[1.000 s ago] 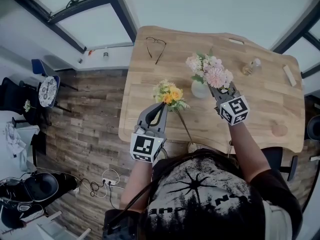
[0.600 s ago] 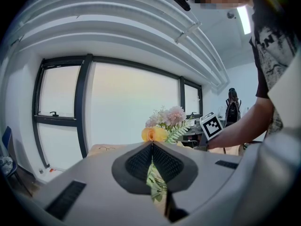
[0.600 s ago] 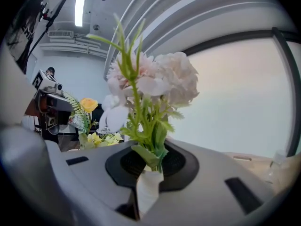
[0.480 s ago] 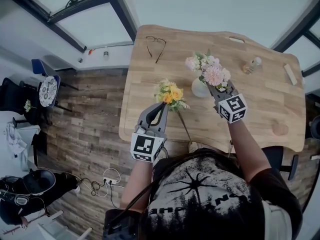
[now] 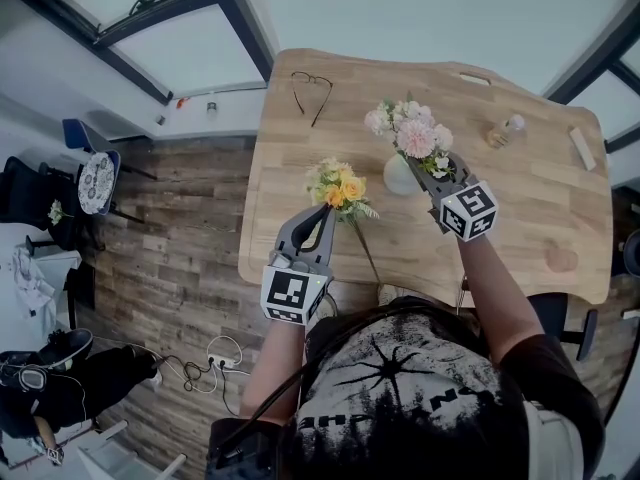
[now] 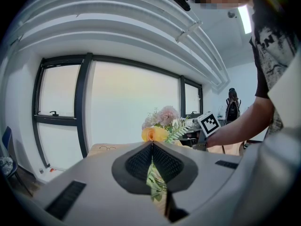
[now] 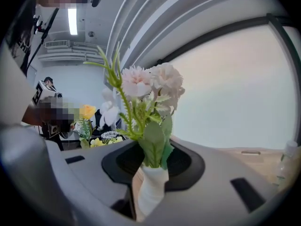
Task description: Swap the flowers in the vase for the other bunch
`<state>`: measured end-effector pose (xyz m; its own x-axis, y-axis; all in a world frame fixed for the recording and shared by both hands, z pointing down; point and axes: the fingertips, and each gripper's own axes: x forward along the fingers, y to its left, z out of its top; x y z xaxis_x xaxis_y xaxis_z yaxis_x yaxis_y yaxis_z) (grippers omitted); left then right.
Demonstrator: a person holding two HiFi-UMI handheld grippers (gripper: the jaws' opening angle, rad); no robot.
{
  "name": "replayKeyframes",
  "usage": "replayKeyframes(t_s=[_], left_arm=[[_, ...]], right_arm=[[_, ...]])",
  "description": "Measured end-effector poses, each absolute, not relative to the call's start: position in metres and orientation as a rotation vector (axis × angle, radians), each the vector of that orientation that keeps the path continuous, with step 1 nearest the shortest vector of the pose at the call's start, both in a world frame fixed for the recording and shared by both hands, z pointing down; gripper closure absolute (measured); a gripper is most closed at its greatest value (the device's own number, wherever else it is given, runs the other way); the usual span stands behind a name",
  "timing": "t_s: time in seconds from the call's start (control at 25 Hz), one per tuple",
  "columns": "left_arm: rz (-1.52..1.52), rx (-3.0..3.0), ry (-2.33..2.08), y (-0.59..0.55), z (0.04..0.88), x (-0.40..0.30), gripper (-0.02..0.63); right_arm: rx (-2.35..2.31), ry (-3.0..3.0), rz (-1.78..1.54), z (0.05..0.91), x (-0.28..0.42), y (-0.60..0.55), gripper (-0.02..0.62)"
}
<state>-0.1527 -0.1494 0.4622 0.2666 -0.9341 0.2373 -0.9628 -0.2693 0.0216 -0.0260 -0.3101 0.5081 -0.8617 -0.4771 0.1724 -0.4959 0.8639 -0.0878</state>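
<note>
While the wooden table (image 5: 520,228) gives plenty of room, everything relevant is mid-table: the white vase (image 5: 399,177) stands there with the pink bunch (image 5: 410,133) upright in it, blooms above the rim. The yellow bunch (image 5: 340,188) is out of the vase, just left of it, with its blooms up and its long stem slanting down toward the near table edge. The left gripper (image 5: 322,213) is clamped on that bunch's foliage, jaws fully together, pointing roughly level. The right gripper (image 5: 424,171) sits at the vase mouth with the pink stems and leaves between its jaws. Those jaws have just been opening and are now partway apart, and the pads look clear of the stems, so no real grip. My read: the swap is mostly done, and the step in hand is releasing the pink bunch into the vase. Next, the right gripper needs to back straight out toward the person, with the jaws wide enough not to drag leaves or tip the vase. Then the yellow bunch goes down on bare table, well apart from the vase, and the left jaws open.
</note>
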Motion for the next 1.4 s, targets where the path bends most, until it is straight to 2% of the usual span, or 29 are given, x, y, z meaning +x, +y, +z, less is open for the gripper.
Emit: replayKeyframes(t_s=[0.08, 0.2, 0.44, 1.4], left_arm=[[0.269, 2.366, -1.787, -0.150, 0.464, -0.153, 0.589], [0.274, 2.366, -1.783, -0.152, 0.466, -0.154, 0.589], [0.270, 2.375, -1.769, -0.156, 0.467, -0.152, 0.590], [0.274, 2.387, -1.746, -0.158, 0.467, -0.148, 0.591]], right_arm=[[0.742, -2.905, 0.205, 0.507, -0.026, -0.309, 0.469], [0.700, -2.916, 0.209, 0.506, -0.028, -0.306, 0.398], [0.696, -2.891, 0.194, 0.514, -0.025, -0.303, 0.348], [0.744, -2.850, 0.143, 0.522, -0.018, -0.300, 0.314]])
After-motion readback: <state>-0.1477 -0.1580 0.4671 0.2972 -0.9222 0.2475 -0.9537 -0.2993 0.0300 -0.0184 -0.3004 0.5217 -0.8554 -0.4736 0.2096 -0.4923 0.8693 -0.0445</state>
